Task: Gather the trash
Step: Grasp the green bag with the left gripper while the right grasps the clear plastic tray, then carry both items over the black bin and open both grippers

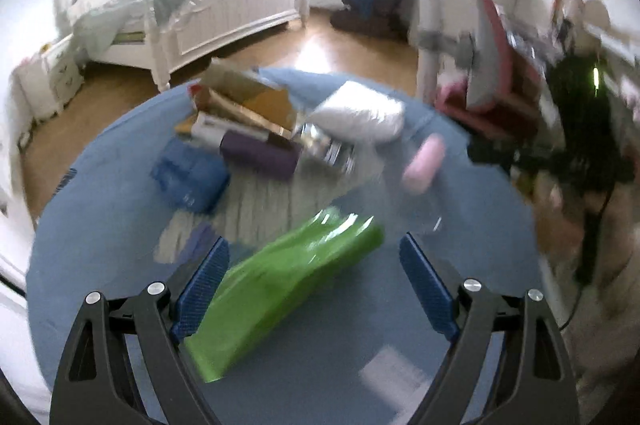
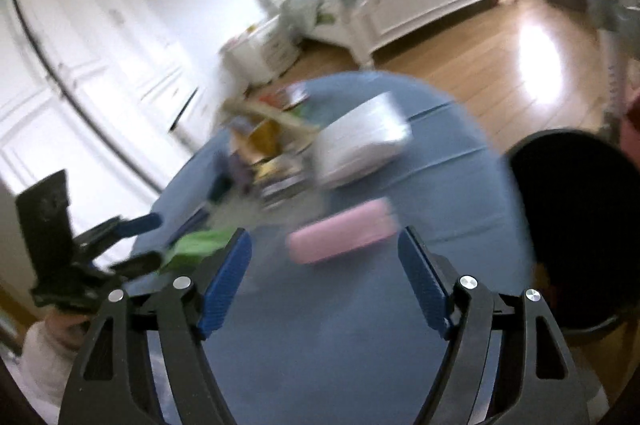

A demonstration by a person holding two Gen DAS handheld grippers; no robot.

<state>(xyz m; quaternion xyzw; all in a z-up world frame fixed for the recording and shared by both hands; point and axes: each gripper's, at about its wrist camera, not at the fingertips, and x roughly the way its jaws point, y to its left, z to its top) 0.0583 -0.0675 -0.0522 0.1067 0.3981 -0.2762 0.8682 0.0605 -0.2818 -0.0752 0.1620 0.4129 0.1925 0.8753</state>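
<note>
A green plastic wrapper (image 1: pixel 280 289) lies on the blue table (image 1: pixel 340 365), between the fingers of my open left gripper (image 1: pixel 314 253) and close to its left finger. It also shows in the right wrist view (image 2: pixel 196 245), partly behind the left gripper (image 2: pixel 132 241). My right gripper (image 2: pixel 324 245) is open and empty above the table (image 2: pixel 320 345), with a pink case (image 2: pixel 340 237) just beyond its fingertips. A black trash bin (image 2: pixel 580 225) stands at the right of the table. Both views are blurred.
Farther on the table lie a white packet (image 1: pixel 360 113), a purple roll (image 1: pixel 260 153), a blue cloth (image 1: pixel 192 177), cardboard boxes (image 1: pixel 240 97) and the pink case (image 1: pixel 424 161). A white bed (image 1: pixel 220 9) stands beyond on the wooden floor. A pink chair (image 1: pixel 492 65) stands at right.
</note>
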